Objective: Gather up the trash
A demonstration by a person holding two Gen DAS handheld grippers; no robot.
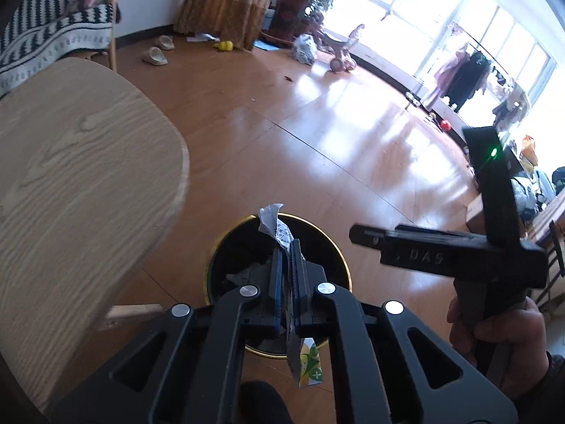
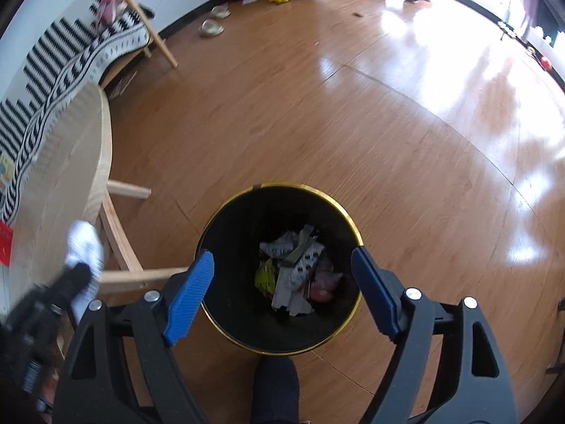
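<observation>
My left gripper [image 1: 287,245] is shut on a crumpled white wrapper [image 1: 273,221]. The wrapper's yellow-green end [image 1: 310,362] hangs out behind the pads. Directly under it is a black trash bin with a gold rim [image 1: 340,254]. In the right wrist view my right gripper [image 2: 282,275] stands open straight above the bin's rim [image 2: 310,190], nothing between its blue pads [image 2: 190,296]. Several wrappers [image 2: 296,272] lie at the bin's bottom. The left gripper [image 2: 79,270] appears blurred at left with the white wrapper [image 2: 84,247]. A hand [image 1: 494,328] holds the right tool's black body [image 1: 459,258].
A round light-wood table [image 1: 70,176] [image 2: 70,162] stands close on the left, its legs [image 2: 123,258] near the bin. A foot in dark cloth [image 2: 275,388] is at the bin's near side. A bench with a black-and-white throw [image 2: 70,53] and slippers [image 2: 212,28] lie farther off on the wood floor.
</observation>
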